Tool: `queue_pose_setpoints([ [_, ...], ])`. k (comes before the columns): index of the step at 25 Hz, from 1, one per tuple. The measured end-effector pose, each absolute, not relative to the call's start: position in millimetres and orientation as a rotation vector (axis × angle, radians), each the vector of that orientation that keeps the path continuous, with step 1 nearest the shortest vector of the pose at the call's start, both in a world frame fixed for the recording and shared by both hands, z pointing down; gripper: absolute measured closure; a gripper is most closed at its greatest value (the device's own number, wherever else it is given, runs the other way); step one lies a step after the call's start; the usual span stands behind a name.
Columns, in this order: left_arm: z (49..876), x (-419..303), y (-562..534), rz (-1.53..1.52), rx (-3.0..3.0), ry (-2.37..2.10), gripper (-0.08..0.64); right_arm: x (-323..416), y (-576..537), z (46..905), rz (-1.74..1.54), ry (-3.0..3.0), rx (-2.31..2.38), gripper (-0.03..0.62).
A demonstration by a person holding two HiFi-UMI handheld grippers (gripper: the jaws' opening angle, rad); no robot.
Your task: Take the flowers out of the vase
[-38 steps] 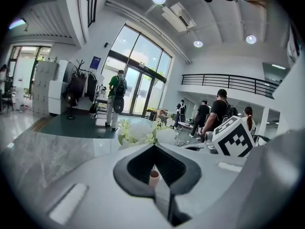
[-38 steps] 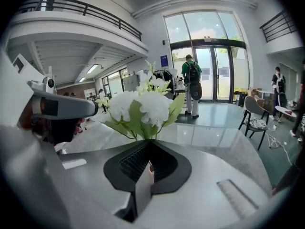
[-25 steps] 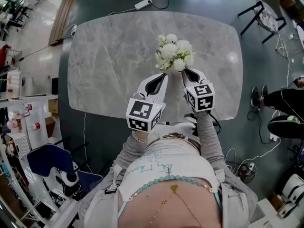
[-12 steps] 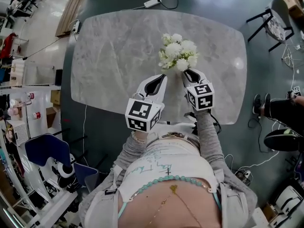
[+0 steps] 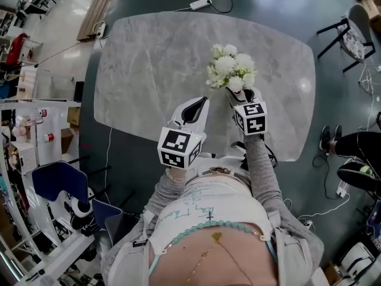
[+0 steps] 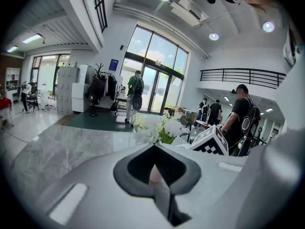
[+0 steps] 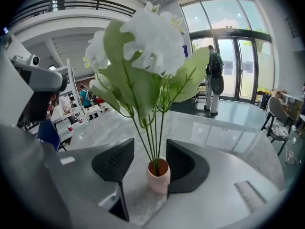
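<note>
pale pink and small, the smooth vase (image 7: 158, 175) stands on the grey marble table (image 5: 149, 64) between the right gripper's (image 7: 150, 150) jaws, which have just been opening and stand wide, not pressing it. its white flowers on thin green stems (image 7: 152, 37) look light and bendy, so pinch the bunched stems low. the left gripper (image 6: 155, 163) seems closed and empty.

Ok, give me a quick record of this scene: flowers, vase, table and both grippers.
flowers: white, green stems, standing in the vase
vase: small, pink, upright on the table
table: grey marble
right gripper: open, fingers have just been opening, vase and stems between them
left gripper: shut, left of the flowers in the head view
task: flowers not yet out
</note>
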State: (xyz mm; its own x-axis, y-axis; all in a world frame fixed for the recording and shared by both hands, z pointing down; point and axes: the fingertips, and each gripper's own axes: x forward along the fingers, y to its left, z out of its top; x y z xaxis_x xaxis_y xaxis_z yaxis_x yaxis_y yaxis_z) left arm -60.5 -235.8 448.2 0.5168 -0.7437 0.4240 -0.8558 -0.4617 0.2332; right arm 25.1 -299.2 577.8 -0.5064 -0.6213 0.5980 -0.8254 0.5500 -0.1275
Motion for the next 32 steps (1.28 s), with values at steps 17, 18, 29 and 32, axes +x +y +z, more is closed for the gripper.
queue_pose_setpoints([
  [17, 452.4, -81.7, -234.5, 0.368, 2.317, -1.34, 0.558, 20.9, -315.3, 580.6, 0.49, -2.284, 1.225, 0.529],
  [18, 452.1, -78.8, -234.8, 0.365, 2.325, -1.329, 0.558, 22.9, -314.8, 579.5, 0.488, -2.285, 1.229, 0.537],
  [29, 444.7, -54.0, -237.4, 0.35, 2.404, -1.231, 0.558, 32.9, -307.5, 550.7, 0.454, -2.326, 1.268, 0.554],
  [32, 443.6, -49.7, -238.2, 0.347, 2.415, -1.211, 0.558, 32.6, -306.6, 540.9, 0.444, -2.347, 1.279, 0.554],
])
